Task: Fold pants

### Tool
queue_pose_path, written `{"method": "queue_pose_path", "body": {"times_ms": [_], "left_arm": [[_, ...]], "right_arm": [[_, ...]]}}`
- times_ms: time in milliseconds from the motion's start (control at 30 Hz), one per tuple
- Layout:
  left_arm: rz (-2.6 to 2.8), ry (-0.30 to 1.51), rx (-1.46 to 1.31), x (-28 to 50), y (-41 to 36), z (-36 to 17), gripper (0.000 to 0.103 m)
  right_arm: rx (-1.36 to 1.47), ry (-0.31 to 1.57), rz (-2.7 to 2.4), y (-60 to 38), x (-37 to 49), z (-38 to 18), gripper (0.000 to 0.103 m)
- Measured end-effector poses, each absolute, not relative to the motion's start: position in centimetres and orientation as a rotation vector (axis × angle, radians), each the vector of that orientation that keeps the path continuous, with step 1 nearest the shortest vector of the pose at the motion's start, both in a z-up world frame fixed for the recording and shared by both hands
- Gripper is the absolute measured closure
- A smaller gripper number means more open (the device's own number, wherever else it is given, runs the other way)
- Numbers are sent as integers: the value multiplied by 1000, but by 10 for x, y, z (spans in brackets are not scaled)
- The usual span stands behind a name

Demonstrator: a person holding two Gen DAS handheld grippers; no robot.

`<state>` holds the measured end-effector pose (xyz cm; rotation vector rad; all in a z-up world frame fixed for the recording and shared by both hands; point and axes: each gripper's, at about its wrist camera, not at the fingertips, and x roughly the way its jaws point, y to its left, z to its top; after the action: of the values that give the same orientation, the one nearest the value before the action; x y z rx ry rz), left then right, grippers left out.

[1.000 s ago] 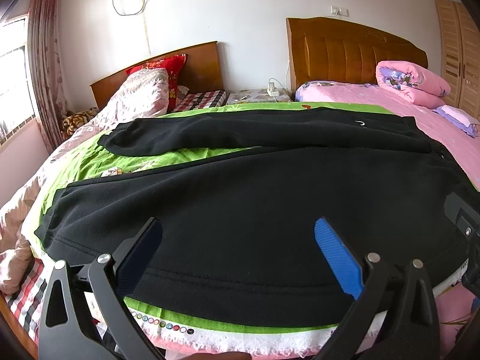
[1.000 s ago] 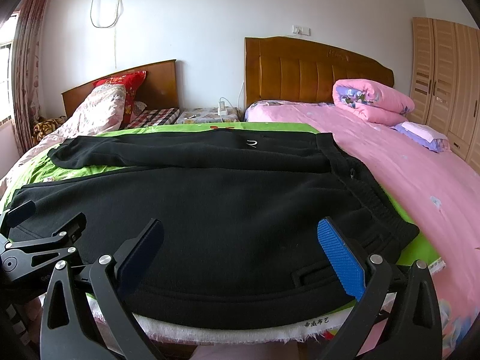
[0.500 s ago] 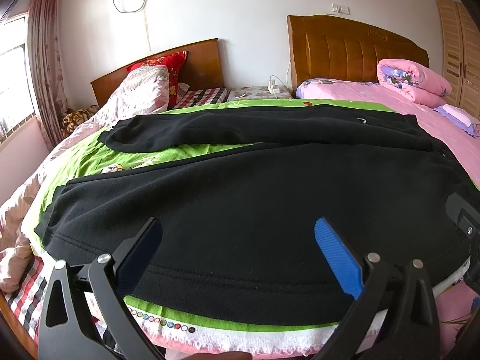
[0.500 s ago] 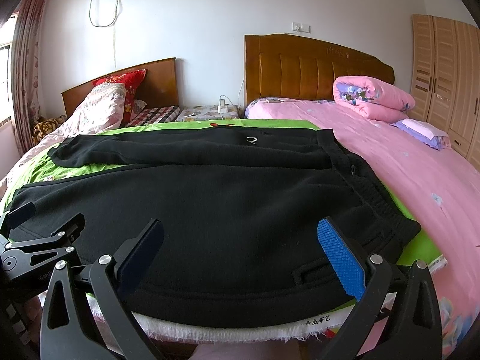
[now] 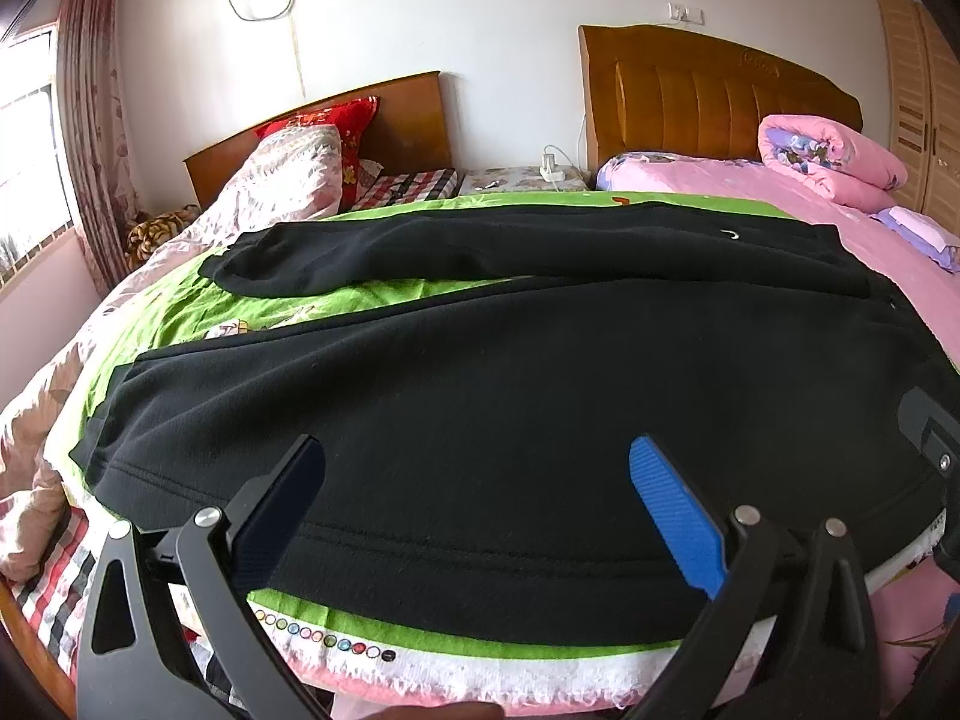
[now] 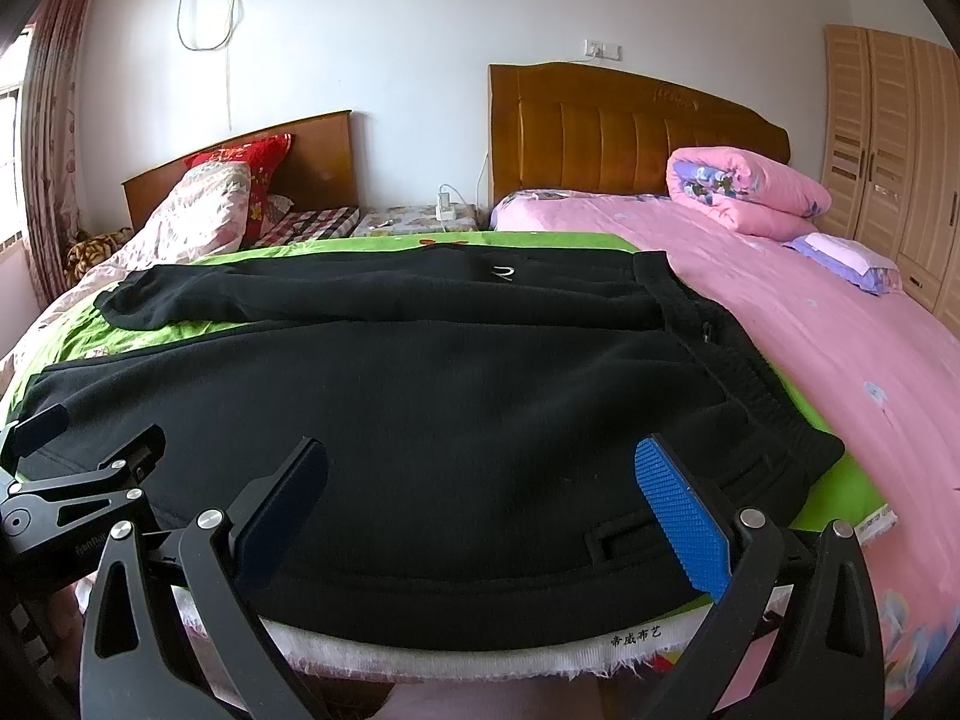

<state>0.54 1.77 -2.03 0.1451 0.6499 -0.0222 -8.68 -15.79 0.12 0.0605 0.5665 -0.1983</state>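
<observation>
left wrist: black fleece pants (image 5: 510,396) spread flat on green printed sheet (image 5: 180,312); left gripper (image 5: 477,468) released, hovering near hem edge. right wrist: right gripper (image 6: 480,468) released, near waistband; rolled pink quilt (image 6: 744,192) well apart.

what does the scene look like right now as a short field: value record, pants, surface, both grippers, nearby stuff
pants: black pants spread flat, unfolded, legs pointing left, waistband to the right
surface: green sheet over a bed
far leg: lies apart from the near leg, green showing between them
left gripper: jaws open, over the near leg, holding nothing
right gripper: jaws open, over the waist end, holding nothing
nearby: pink bed with rolled pink quilt; red pillow; wardrobe
</observation>
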Motion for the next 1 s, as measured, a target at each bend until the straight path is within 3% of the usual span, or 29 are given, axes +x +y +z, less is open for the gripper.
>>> {"method": "queue_pose_path", "body": {"times_ms": [367, 600, 833, 1000], "left_arm": [[-25, 669, 152, 13, 19, -20, 1], [-191, 730, 150, 41, 21, -2, 1], [-189, 660, 311, 123, 15, 52, 1], [-393, 924, 165, 208, 16, 44, 1]], "right_arm": [[50, 580, -175, -164, -82, 3, 4], [-26, 636, 32, -184, -42, 37, 4], [-157, 677, 156, -245, 97, 72, 4], [-207, 815, 270, -268, 210, 40, 4]]}}
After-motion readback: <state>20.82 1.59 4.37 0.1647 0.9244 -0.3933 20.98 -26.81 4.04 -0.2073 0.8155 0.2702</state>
